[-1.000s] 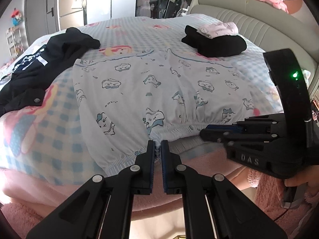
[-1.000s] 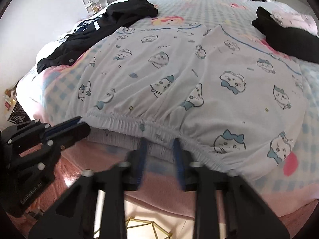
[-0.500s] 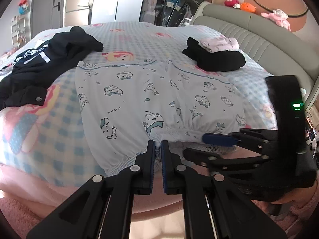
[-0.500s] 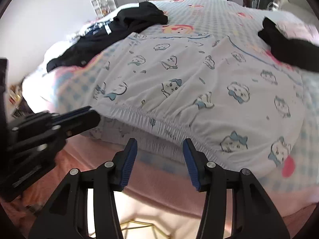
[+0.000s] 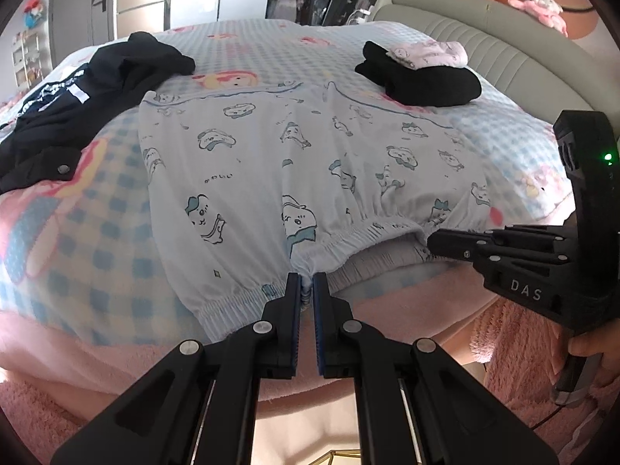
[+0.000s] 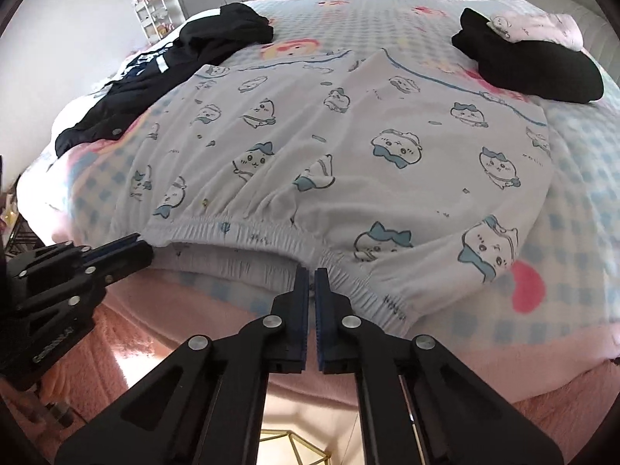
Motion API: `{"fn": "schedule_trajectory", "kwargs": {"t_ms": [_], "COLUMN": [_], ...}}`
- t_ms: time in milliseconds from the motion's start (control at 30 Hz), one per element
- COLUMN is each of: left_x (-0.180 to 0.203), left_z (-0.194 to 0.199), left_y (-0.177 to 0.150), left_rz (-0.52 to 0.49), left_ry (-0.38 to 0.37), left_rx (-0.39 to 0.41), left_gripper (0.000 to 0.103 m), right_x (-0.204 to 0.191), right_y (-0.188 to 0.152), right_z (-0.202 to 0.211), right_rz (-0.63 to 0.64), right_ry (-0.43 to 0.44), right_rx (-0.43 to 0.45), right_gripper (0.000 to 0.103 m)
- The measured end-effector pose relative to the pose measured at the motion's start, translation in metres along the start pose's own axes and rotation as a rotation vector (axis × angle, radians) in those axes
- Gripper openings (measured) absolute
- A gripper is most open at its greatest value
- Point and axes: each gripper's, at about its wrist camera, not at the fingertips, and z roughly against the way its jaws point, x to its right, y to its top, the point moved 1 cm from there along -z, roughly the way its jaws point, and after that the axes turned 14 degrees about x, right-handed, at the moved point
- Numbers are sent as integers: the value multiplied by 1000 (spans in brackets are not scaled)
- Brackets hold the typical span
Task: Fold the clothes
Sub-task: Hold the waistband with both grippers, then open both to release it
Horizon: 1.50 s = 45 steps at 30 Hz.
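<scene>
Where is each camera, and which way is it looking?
Left wrist: sits on the left gripper, looks across the bed at the printed shorts; the right gripper and a fingertip show at right.
Right wrist: sits on the right gripper, faces the same shorts; the left gripper shows at left.
Both share: shorts, black jacket, folded pile.

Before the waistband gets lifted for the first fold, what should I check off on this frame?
1. Left gripper shut on the waistband of the printed shorts: ok.
2. Right gripper shut on the same waistband: ok.
3. Both waistband layers caught in each gripper: cannot tell; the band gapes open between them.
4. Shorts lie flat on the bed: ok.
5. Black jacket and folded pile lie off the shorts: ok.
</scene>
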Motion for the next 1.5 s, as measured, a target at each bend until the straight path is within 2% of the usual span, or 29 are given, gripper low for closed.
{"fn": "schedule_trajectory", "kwargs": {"t_ms": [100, 200, 333, 367, 400, 467, 633, 667, 767, 800, 967, 1100, 1233, 1400, 1500], "left_x": [0, -2, -2, -2, -3, -3, -4, -4, -3, -3, -4, 1, -5, -26, -33], "left_z": [2, 2, 4, 4, 5, 7, 7, 8, 6, 4, -8, -8, -11, -12, 1], "left_y": [0, 2, 7, 9, 10, 11, 11, 11, 10, 8, -2, -4, -7, -18, -16], "left_rz": [0, 5, 21, 26, 32, 43, 52, 52, 49, 52, 59, 25, 34, 136, 167], "left_ry": [0, -3, -11, -14, -18, -22, -25, -27, -35, -35, -45, -28, -12, -4, -12], "left_rx": [1, 4, 20, 25, 29, 37, 41, 41, 33, 23, -30, -35, -66, -142, -128], "left_gripper": [6, 6, 7, 7, 7, 7, 7, 7, 7, 7, 7, 7, 7, 7, 7], "right_x": [-2, 2, 2, -3, -10, -24, -31, -27, -16, -11, 0, -1, 0, 8, 16], "right_y": [2, 1, -1, 0, 2, 7, 10, 10, 11, 11, 5, -1, -1, -6, -8], "right_z": [7, 6, 3, 6, 7, 6, -24, -26, -19, -15, -2, 1, -5, -5, 2], "right_rz": [1, -3, -26, -9, 11, 60, 120, 112, 70, 55, 26, 25, 19, -40, -89], "right_ry": [-1, -16, 73, 93, 101, 95, -20, -36, -36, -23, 20, 21, 14, 16, 59], "right_rx": [24, 6, -40, -28, -17, 3, -47, -51, -36, -34, -38, -39, -66, -113, -166], "right_gripper": [1, 1, 6, 16, 35, 50, 50, 42, 7, 5, 4, 4, 4, 8, 16]}}
